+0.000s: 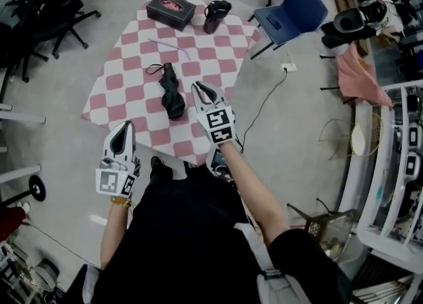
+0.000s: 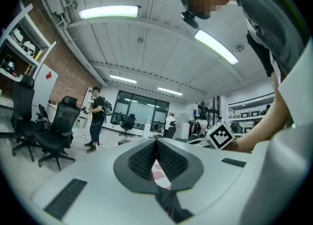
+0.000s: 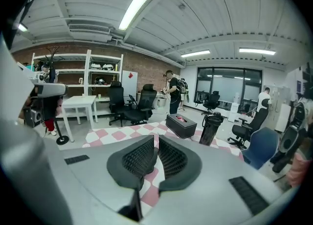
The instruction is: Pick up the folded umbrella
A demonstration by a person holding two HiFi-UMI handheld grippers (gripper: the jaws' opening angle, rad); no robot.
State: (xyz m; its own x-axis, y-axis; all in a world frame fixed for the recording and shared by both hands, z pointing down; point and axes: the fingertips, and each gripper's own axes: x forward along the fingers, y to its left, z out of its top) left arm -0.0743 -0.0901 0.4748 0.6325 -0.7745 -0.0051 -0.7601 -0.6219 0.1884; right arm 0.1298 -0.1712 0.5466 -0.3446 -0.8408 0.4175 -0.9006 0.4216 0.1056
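- Left gripper (image 1: pixel 123 132): held low at the near edge of the pink-and-white chequered cloth (image 1: pixel 129 50) spread on the floor. Its jaws are closed on each other with nothing between them. It is well apart from the task item.
- Black folded fabric umbrella (image 1: pixel 173 95): lies flat on the cloth near its middle, with the wrist strap looped out at its far end. It is untouched and not lifted.
- Right gripper (image 1: pixel 200 88): just beside the umbrella's right side, pointing forward and somewhat down. Its jaws are pressed together and empty, and no contact is seen.
- Black rectangular tissue box (image 1: pixel 170 10) and black lidded tumbler (image 1: pixel 215 16): stand at the cloth's far edge, away from the umbrella.
- Assessment: approach only; no part of the pick-up is done. Remaining, in my judgement: part the right jaws, bring them down round the umbrella's body, close them and lift.
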